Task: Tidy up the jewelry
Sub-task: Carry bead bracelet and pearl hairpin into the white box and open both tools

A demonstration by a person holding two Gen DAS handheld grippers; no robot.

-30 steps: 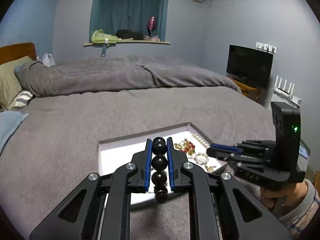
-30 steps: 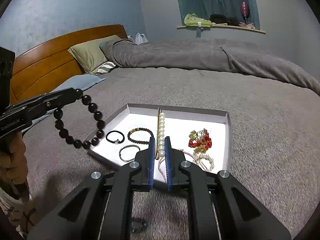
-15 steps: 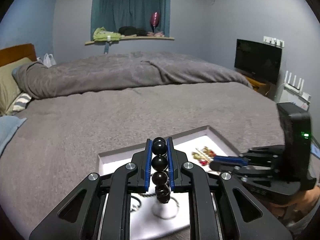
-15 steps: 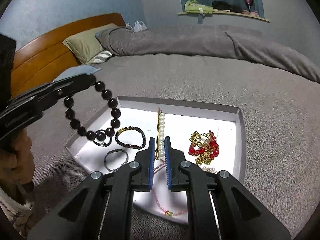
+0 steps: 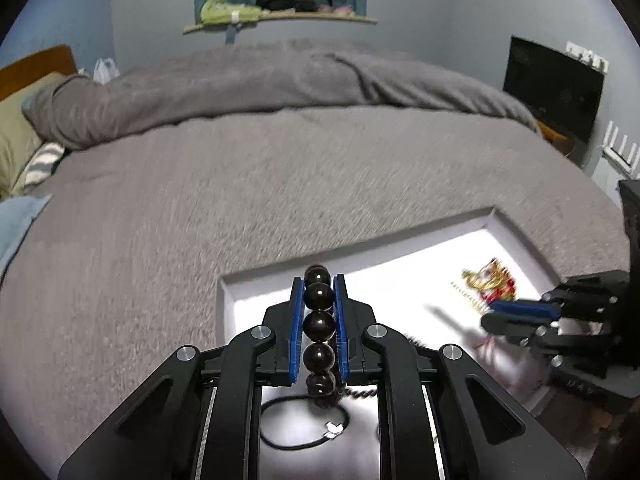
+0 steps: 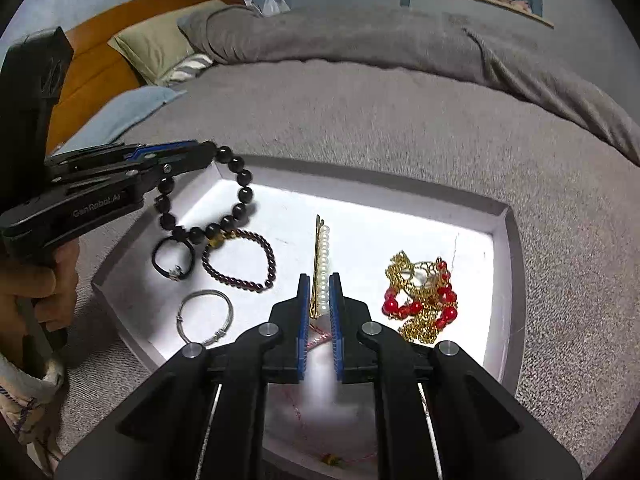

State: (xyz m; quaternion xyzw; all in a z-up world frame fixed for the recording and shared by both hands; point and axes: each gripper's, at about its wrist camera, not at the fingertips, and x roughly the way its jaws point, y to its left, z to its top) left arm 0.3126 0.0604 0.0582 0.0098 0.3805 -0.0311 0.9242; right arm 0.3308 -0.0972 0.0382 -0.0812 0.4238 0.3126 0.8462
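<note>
My left gripper [image 5: 319, 284] is shut on a black bead bracelet [image 5: 319, 325]. In the right wrist view the left gripper [image 6: 208, 154] holds this bracelet [image 6: 240, 208] hanging over the left part of a white tray [image 6: 506, 216]. Its lowest beads hang close over a black hair tie [image 6: 175, 259] and a dark red bead bracelet [image 6: 256, 260]. In the tray also lie a silver bangle [image 6: 205, 316], a pearl hair clip [image 6: 322, 264] and a tangle of gold chain with red beads [image 6: 422, 296]. My right gripper [image 6: 319, 280] hovers over the tray's near side, jaws nearly closed and empty.
The tray lies on a grey bed cover [image 5: 240, 184]. A thin pink string with a small charm [image 6: 332, 458] lies at the tray's near edge. Pillows [image 6: 160, 46] and a wooden headboard [image 6: 100, 68] are at the far left. A TV [image 5: 554, 88] stands at the right.
My left gripper has carried the black bead bracelet from beside the tray to over its left part and lowered it. My right gripper has moved closer over the tray.
</note>
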